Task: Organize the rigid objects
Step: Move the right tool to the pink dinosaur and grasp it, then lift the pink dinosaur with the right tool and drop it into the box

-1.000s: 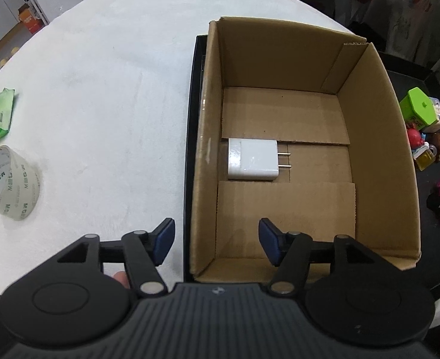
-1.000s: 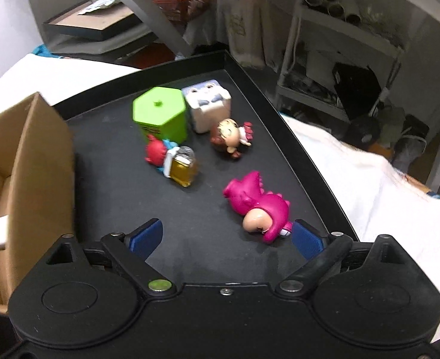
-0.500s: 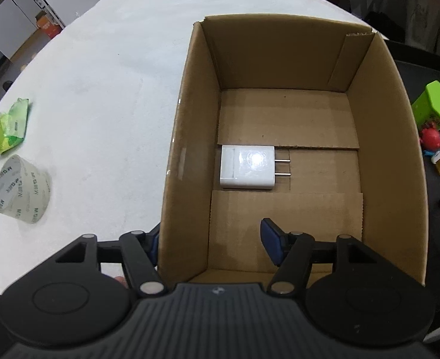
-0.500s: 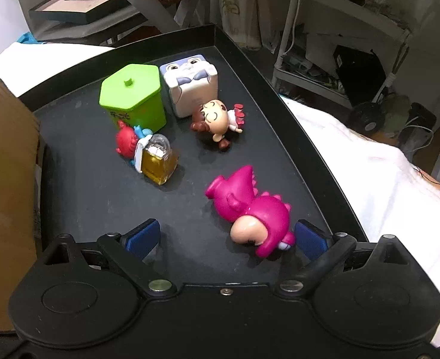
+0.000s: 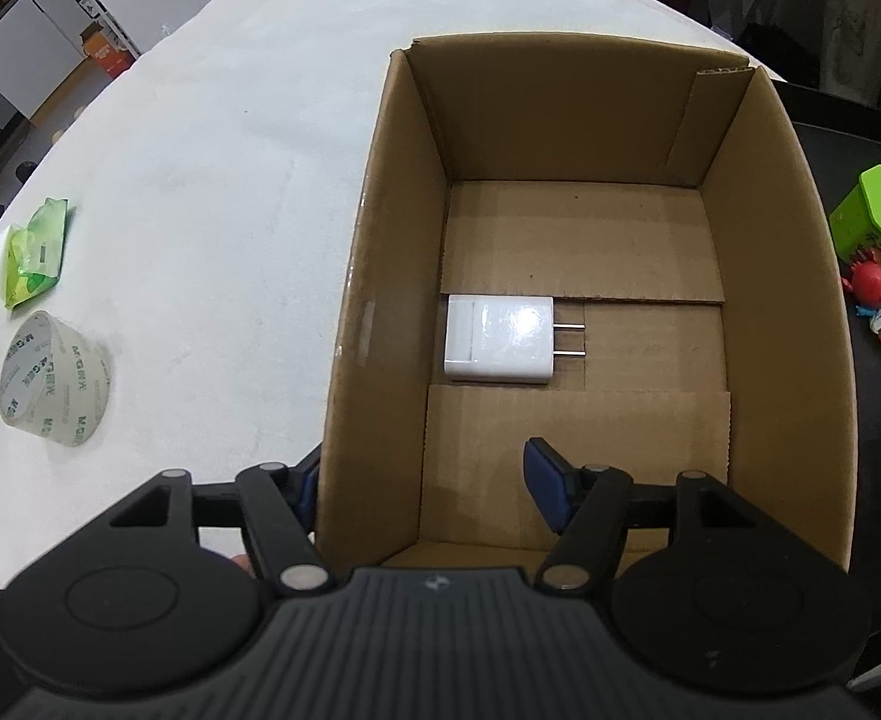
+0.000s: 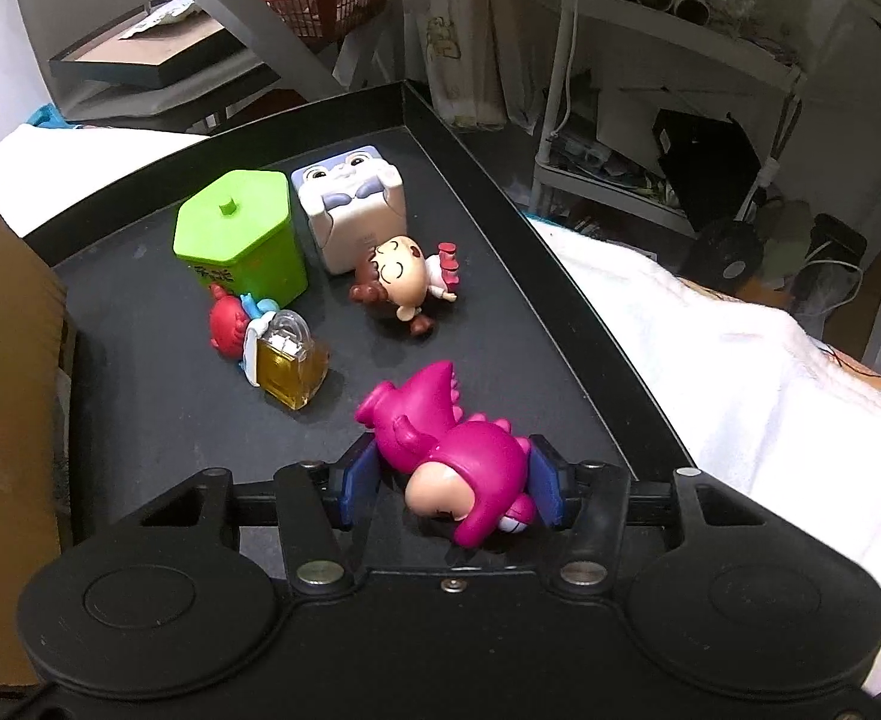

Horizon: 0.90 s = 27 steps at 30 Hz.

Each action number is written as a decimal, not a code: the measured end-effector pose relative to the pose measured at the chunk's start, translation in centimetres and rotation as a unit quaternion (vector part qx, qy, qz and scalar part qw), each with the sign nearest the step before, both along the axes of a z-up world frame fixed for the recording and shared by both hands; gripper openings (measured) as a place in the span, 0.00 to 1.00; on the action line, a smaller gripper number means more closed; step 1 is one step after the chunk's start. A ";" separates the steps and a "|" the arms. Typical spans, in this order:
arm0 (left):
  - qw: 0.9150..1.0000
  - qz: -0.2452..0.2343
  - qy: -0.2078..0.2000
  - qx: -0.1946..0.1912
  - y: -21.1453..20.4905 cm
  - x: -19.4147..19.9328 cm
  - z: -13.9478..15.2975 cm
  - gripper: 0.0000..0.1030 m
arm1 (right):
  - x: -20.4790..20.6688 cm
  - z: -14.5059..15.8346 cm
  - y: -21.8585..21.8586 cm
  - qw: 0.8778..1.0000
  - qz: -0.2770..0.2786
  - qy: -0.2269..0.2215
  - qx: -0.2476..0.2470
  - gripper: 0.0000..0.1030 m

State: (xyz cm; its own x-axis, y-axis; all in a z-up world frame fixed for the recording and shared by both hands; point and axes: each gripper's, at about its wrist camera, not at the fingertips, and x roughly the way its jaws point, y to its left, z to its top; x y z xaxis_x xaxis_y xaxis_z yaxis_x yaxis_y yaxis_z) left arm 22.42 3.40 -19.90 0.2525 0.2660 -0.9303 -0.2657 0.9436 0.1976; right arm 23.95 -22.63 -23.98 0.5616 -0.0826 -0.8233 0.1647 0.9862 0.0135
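1. Pink dinosaur figure (image 6: pixel 458 456) lies on its side on the black tray (image 6: pixel 560 276), at the near end, between the blue pads of the right gripper (image 6: pixel 449 483).
2. Right gripper's jaws are closing on it; both pads sit against the toy's flanks.
3. Further up the tray stand a green hexagonal box (image 6: pixel 239 237) and a white cube toy (image 6: pixel 353 210), side by side and touching or nearly so.
4. A small doll (image 6: pixel 404 285) lies just in front of the cube; a red figure (image 6: pixel 230 327) and a small bottle of yellow liquid (image 6: pixel 290 363) lie together below the green box.
5. Left gripper (image 5: pixel 428 489) straddles the left wall of the cardboard box (image 5: pixel 560 96), one pad outside and one inside, jaws apart and not pressing on the wall.
6. A white charger plug (image 5: pixel 500 339) lies on the box floor.
7. On the white tablecloth (image 5: pixel 212 180) to the left lie a tape roll (image 5: pixel 50 378) and a green packet (image 5: pixel 35 252).
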 end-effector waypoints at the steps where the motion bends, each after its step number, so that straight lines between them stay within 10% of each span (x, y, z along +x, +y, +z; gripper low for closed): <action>1: 1.000 0.000 0.000 -0.001 0.0 0.0 0.0 0.63 | 0.0 0.1 0.0 1.000 0.001 -0.001 0.004 0.49; 27: 0.997 -0.004 -0.041 -0.065 4.3 -1.6 0.8 0.63 | -1.8 6.2 3.4 0.997 0.054 -0.048 0.012 0.49</action>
